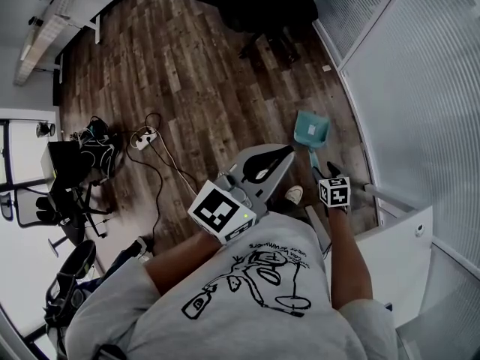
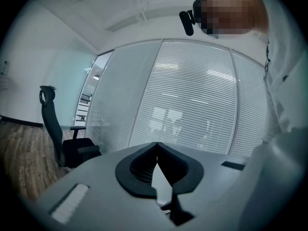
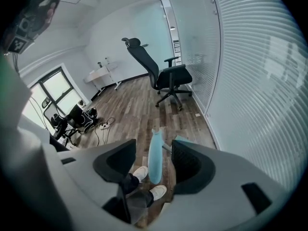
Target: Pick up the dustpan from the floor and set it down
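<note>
A teal dustpan (image 1: 310,128) stands on the wood floor by the glass wall, its long handle (image 3: 155,160) rising towards me. My right gripper (image 1: 321,169) points steeply down at it. In the right gripper view the handle stands between the wide-apart jaws of the right gripper (image 3: 154,147), with a gap on both sides and neither pad touching it. A corner of the pan (image 3: 185,140) shows behind the right jaw. My left gripper (image 1: 281,154) is held level in front of my chest, and the left gripper (image 2: 156,146) has its tips together with nothing between them.
A black office chair (image 1: 262,6) stands beyond the dustpan. The blinds-covered glass wall (image 1: 405,88) runs along the right, with a white cabinet (image 1: 397,246) beside me. Cables and a power strip (image 1: 144,137) lie to the left. The person's white shoes (image 3: 151,192) are right below the gripper.
</note>
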A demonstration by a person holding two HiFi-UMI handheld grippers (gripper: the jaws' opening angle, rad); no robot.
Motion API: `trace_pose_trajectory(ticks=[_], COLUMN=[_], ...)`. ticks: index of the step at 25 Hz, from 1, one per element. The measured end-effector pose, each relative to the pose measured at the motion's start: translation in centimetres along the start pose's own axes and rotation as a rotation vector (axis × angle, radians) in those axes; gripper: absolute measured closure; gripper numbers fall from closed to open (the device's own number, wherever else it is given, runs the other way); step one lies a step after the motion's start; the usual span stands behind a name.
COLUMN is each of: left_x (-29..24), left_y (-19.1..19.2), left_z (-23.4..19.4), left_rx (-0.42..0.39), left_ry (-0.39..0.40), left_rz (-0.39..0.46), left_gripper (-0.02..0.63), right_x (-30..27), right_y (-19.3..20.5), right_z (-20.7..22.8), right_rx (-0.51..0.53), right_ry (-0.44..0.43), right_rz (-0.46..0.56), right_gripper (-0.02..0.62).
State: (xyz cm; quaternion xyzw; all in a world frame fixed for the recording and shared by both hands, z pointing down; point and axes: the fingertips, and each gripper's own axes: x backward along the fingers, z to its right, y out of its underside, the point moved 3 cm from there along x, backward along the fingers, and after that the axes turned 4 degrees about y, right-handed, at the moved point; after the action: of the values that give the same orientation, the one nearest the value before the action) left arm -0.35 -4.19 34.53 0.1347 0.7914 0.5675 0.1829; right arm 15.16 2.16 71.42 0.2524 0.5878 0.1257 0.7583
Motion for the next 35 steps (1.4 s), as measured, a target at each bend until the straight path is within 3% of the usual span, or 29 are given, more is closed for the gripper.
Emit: trace_pose_trajectory(ticks=[35], left_x=[0.9], left_y=[4.0], left_z=[-3.3], left_rx=[0.053], left_ry=[-0.074], left_rz=[-0.102], left_gripper=[0.604], right_x=[-9.4], right_y=[3.9], right_z=[0.8], right_rx=[-0.049], right_ry=[-0.051], right_rz=[-0.165], right_gripper=[0.391])
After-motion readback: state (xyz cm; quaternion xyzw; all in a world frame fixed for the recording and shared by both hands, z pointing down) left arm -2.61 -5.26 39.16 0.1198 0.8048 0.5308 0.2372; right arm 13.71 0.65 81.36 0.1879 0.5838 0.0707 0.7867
